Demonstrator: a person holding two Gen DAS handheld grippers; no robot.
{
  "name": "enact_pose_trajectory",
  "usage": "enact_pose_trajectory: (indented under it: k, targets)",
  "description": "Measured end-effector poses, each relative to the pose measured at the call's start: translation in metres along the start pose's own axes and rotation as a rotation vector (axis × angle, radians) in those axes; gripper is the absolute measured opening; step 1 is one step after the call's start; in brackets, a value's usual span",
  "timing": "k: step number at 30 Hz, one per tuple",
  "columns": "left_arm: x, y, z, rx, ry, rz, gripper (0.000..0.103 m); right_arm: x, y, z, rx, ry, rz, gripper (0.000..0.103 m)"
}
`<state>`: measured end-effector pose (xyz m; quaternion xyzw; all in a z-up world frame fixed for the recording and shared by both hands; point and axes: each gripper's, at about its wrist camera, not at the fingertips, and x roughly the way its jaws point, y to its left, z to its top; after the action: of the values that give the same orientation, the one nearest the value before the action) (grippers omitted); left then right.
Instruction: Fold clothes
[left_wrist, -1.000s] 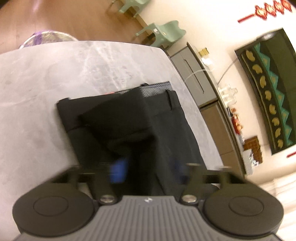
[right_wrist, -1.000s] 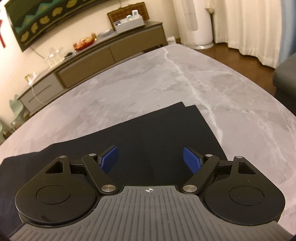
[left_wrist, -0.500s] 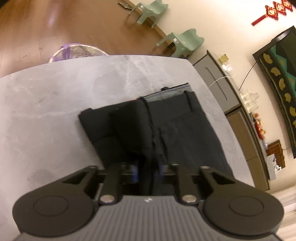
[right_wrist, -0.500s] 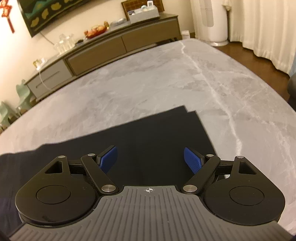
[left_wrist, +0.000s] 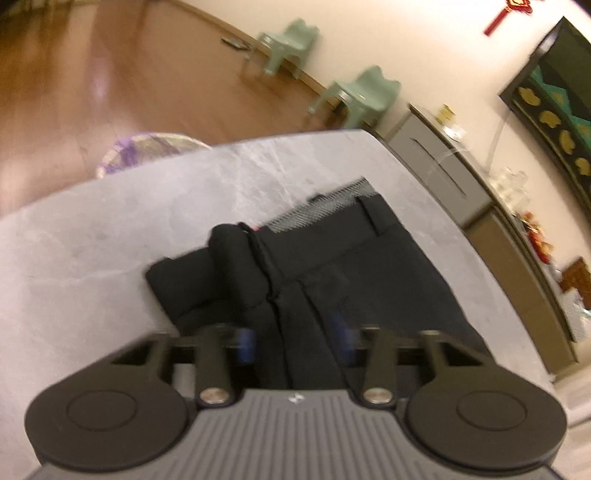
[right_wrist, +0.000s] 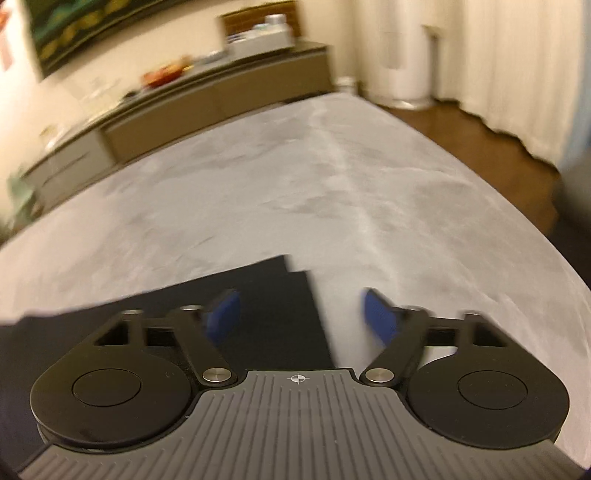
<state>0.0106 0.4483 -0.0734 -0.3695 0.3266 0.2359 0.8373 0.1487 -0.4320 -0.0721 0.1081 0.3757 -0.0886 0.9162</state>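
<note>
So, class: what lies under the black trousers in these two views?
The black trousers lie on the grey marble table, which shows bare on all sides. Whether anything lies beneath the fabric cannot be seen; the cloth covers it.

A grey marble-patterned tabletop (left_wrist: 110, 236) is seen in both views. Beyond its far edge, in the left wrist view, a glossy brown wooden floor (left_wrist: 110, 74) is shown, with two pale green plastic chairs (left_wrist: 360, 94) set against a cream wall. A long low sideboard in grey and brown (right_wrist: 207, 103) is placed along that wall, cluttered with small blurred items. To the far right, cream pleated curtains (right_wrist: 517, 62) are hung.
</note>
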Motion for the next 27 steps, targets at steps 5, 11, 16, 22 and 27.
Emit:
enact_pose_trajectory:
  k: [5,11,16,22,27]
  targets:
    - [-0.015,0.009,0.008,0.02,-0.025,-0.25,0.005,0.002,0.026,0.003,-0.152,-0.039,-0.06,0.005]
    - [-0.002,0.068,0.021,-0.179,0.071,-0.248,0.032,0.007,0.036,0.003,-0.203,-0.036,-0.141,0.005]
    - [-0.032,0.082,0.022,-0.199,-0.07,-0.156,0.056,-0.003,0.035,0.005,-0.171,-0.063,-0.19,0.026]
    - [-0.025,0.053,0.018,-0.052,-0.038,-0.093,0.06,-0.024,0.036,0.01,-0.127,-0.12,-0.161,0.039]
    - [0.004,0.04,0.016,0.048,-0.011,0.133,0.01,-0.029,0.042,0.011,-0.084,-0.103,-0.043,0.04]
